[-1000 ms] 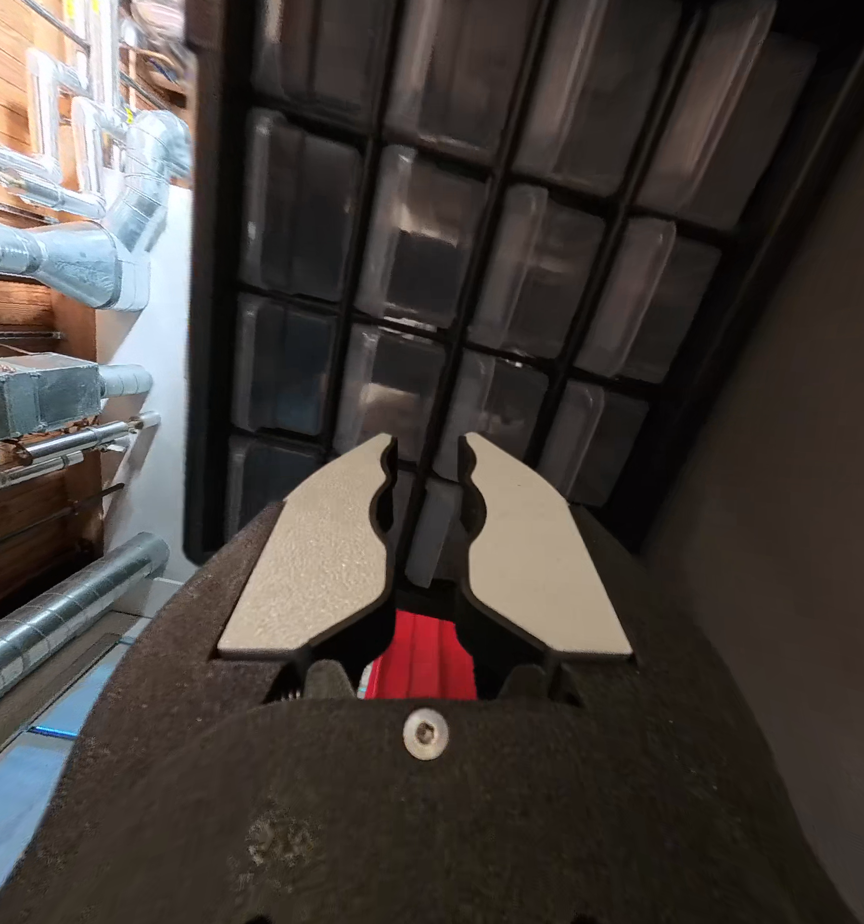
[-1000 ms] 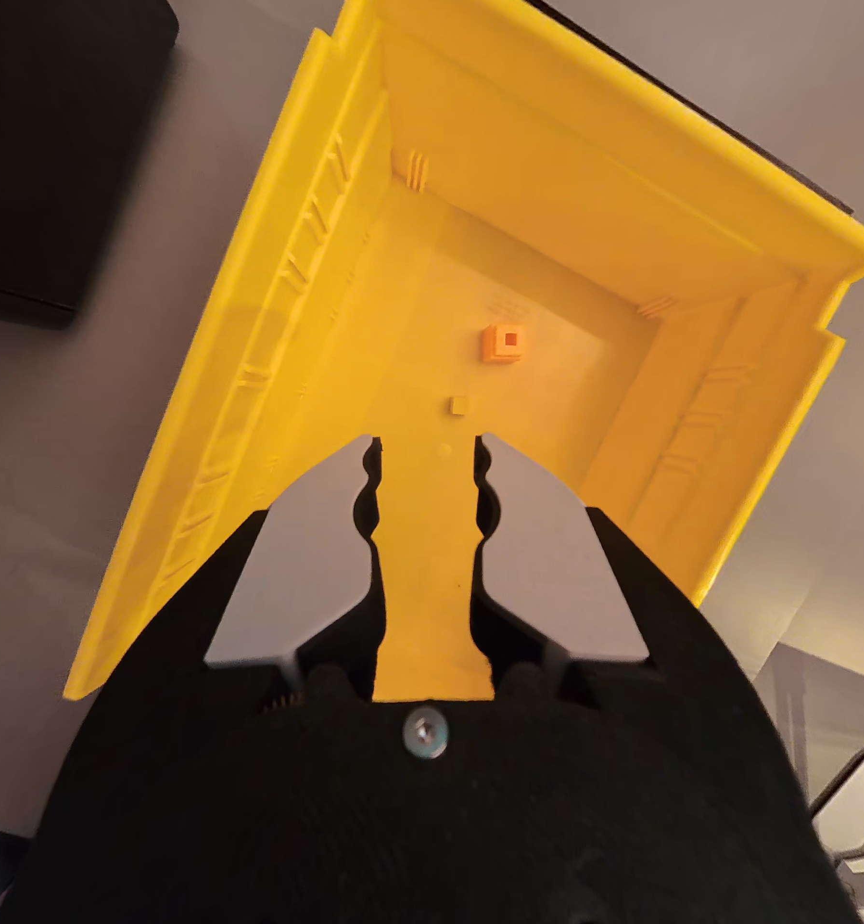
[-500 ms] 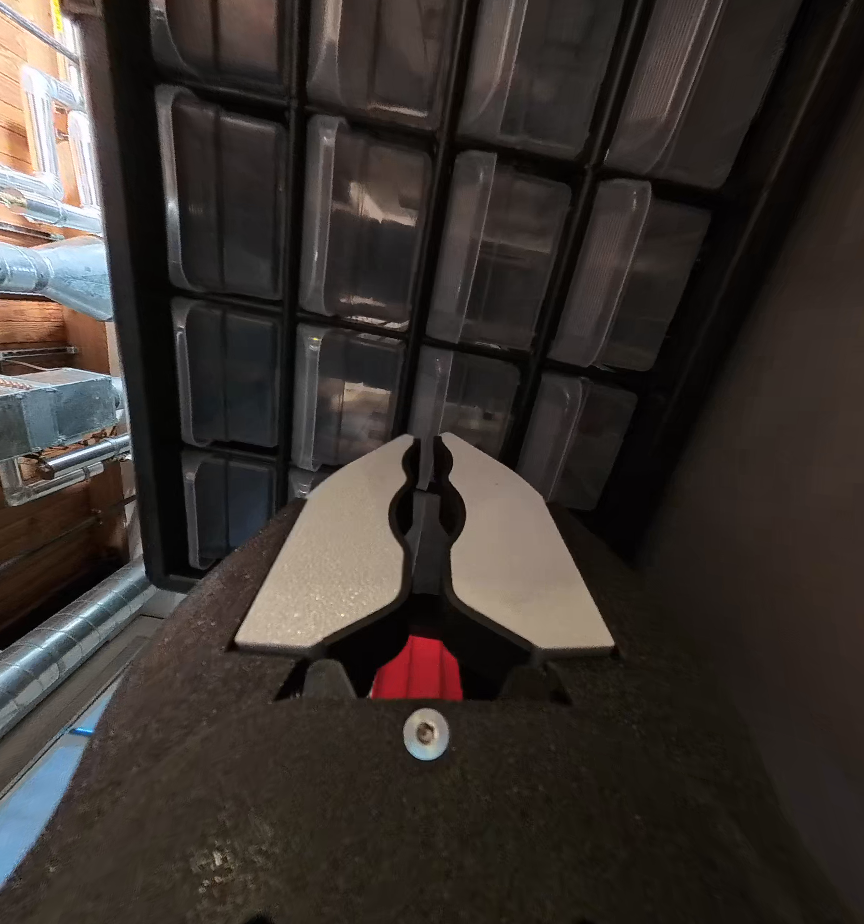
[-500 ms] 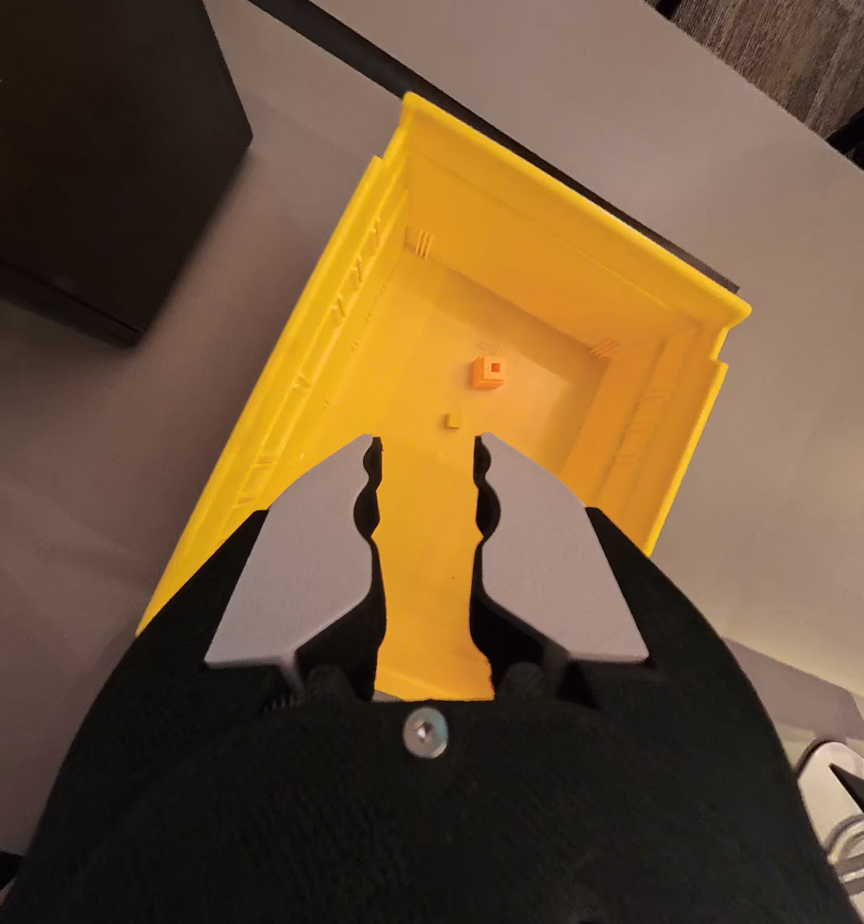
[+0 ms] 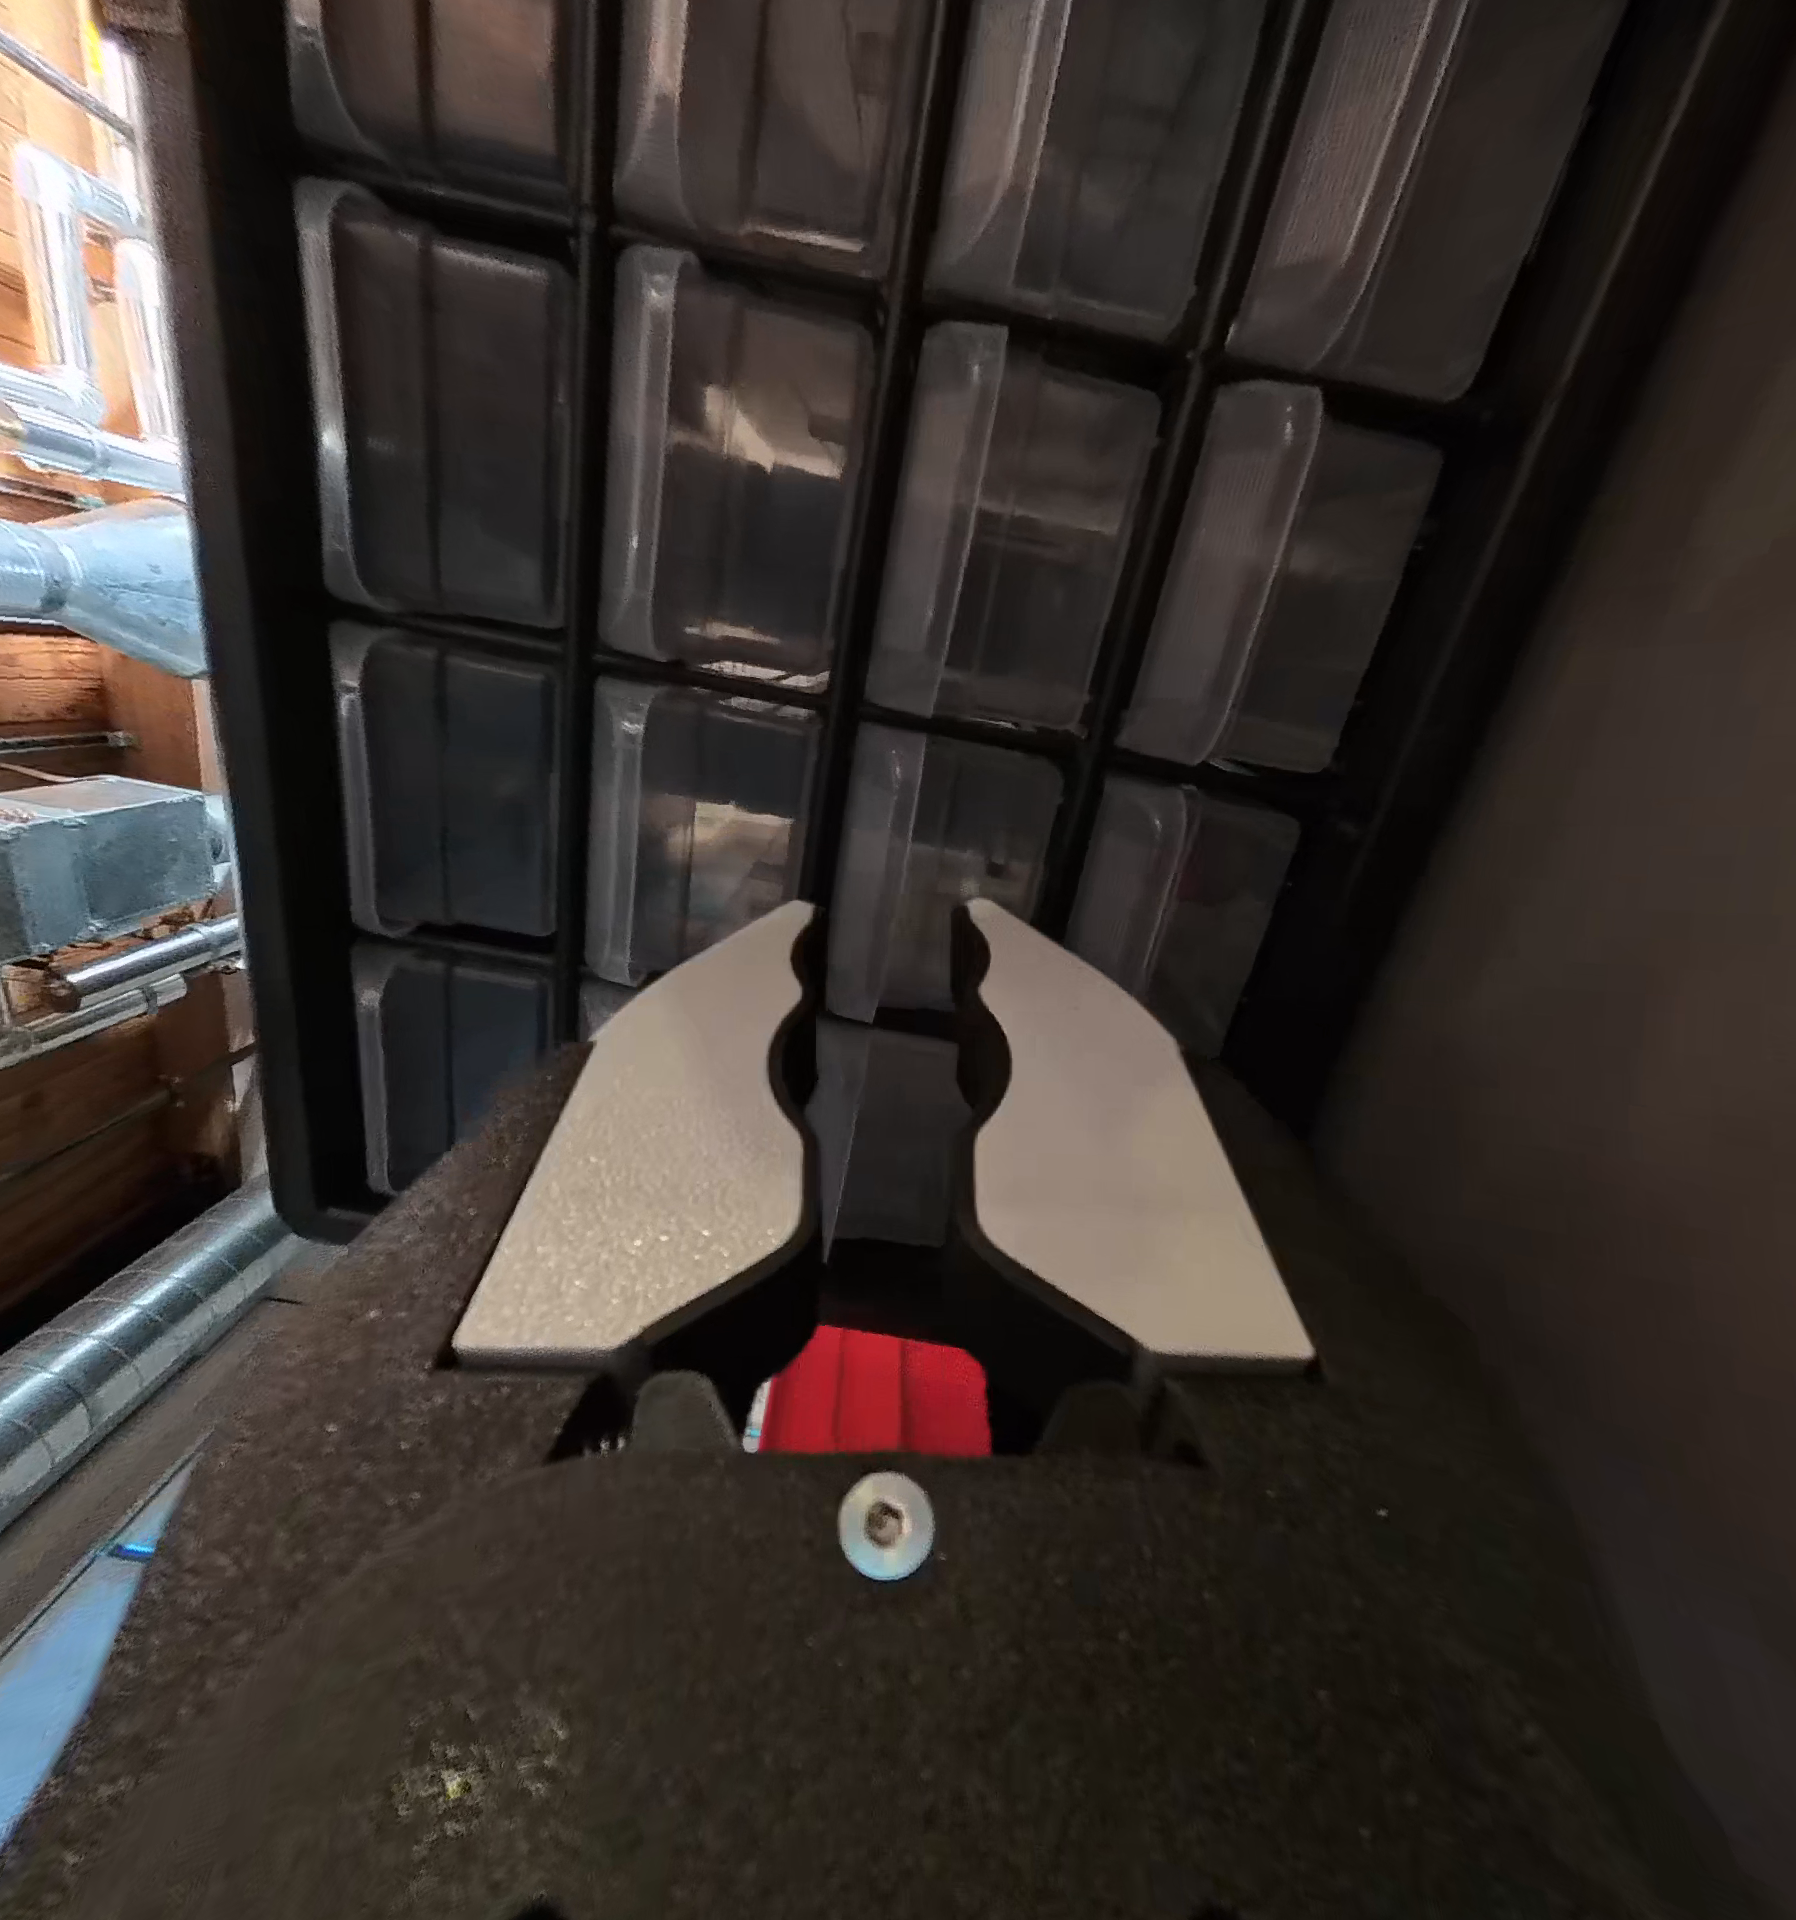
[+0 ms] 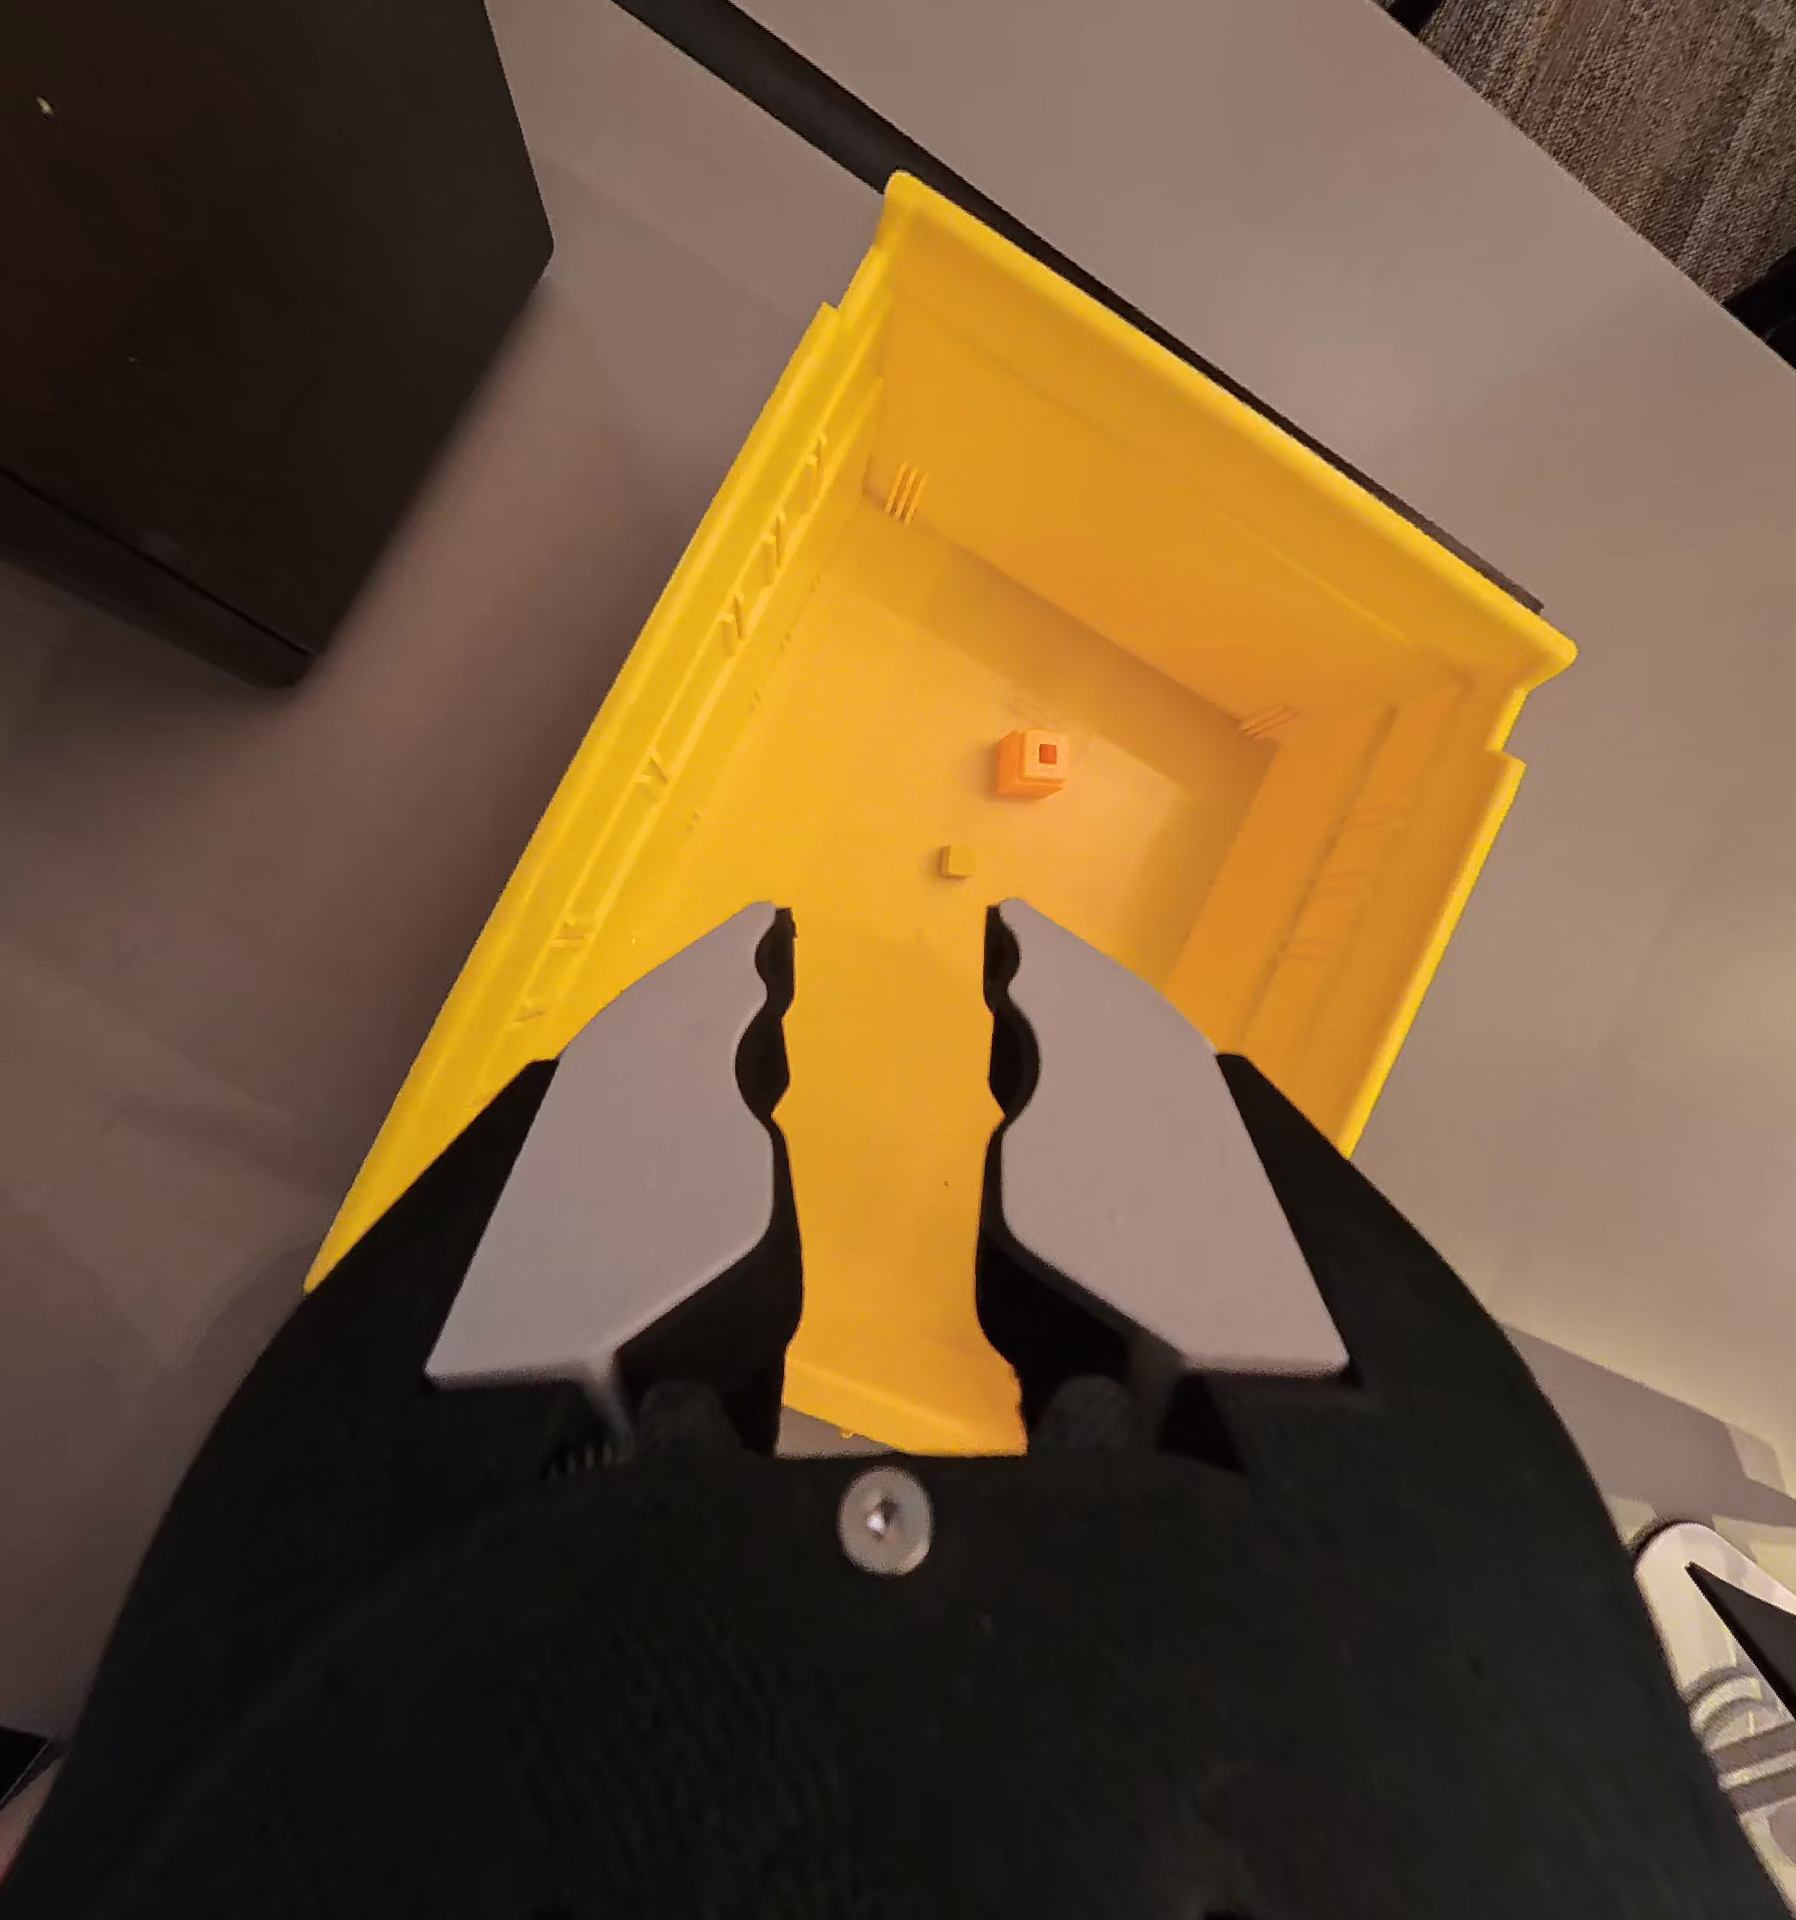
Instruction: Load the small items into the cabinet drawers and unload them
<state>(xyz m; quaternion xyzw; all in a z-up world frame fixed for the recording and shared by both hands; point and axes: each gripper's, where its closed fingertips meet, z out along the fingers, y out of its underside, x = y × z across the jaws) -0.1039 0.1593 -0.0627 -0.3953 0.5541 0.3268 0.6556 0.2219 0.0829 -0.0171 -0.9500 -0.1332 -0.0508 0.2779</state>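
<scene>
Drawers: clear plastic drawers (image 5: pixel 738 478) fill the black cabinet (image 5: pixel 234 727) in a grid; all in view look pushed in, apart from the one under my left fingers, which I cannot judge.
Left gripper (image 5: pixel 889 914): fingers set narrowly apart, straddling a thin clear drawer handle (image 5: pixel 878 831) that runs toward 12 o'clock. I cannot tell whether the pads touch it.
Key relation: the handle's long axis lies in line with the gap between my left fingers, so a squeeze and a straight pull back should draw that drawer out, I judge.
Right gripper (image 6: pixel 886 914): fingers moderately apart, holding nothing, above the yellow bin (image 6: pixel 1133 499) on the grey surface (image 6: pixel 250 831).
Small items: an orange cube (image 6: pixel 1031 762) at 1 o'clock from my right fingertips, a tiny yellow block (image 6: pixel 954 860) just beyond them at 12 o'clock; both rest on the bin floor.
Nearer hand: right for the items, left for the cabinet.
Risk: the yellow block is small and close in colour to the bin.
</scene>
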